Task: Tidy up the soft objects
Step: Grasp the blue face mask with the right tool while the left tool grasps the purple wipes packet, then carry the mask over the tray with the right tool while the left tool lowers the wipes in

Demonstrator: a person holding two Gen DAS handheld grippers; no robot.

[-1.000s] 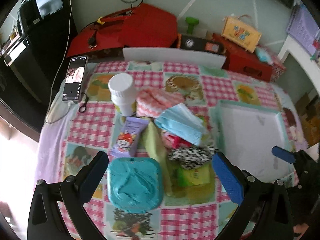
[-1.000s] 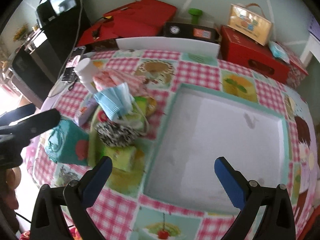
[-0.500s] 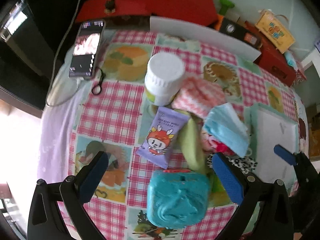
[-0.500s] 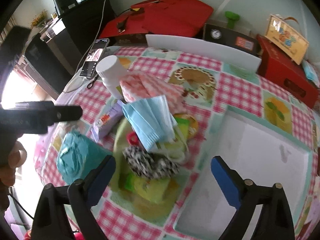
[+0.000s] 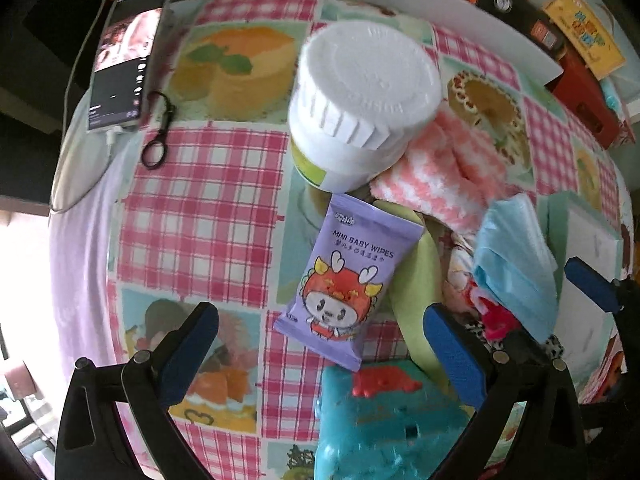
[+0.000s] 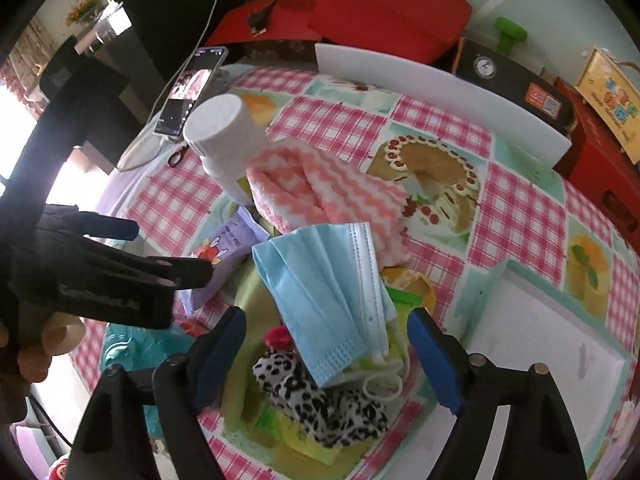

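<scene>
A heap of soft things lies on the checked tablecloth. In it are a pink-and-white cloth (image 6: 320,192), a stack of blue face masks (image 6: 332,296), a leopard-print scrunchie (image 6: 324,400), a purple pack of baby wipes (image 5: 340,280) and a teal soft pack (image 5: 384,420). My left gripper (image 5: 320,356) points down, open, over the near end of the wipes pack and the teal pack. My right gripper (image 6: 326,356) hovers above the masks and the scrunchie. Its jaws are closing with the masks between them, and the pads do not press on anything.
A white-lidded jar (image 5: 364,92) stands against the pink cloth. A phone (image 5: 128,56) on a cable lies at the table's far left. A white tray (image 6: 540,340) sits to the right of the heap. Red boxes (image 6: 380,4) and a white board (image 6: 440,84) stand behind the table.
My left gripper has sunk and shifted towards the jar, so the wipes pack fills its view. My right gripper has swung from over the tray to over the heap, and its jaws have narrowed.
</scene>
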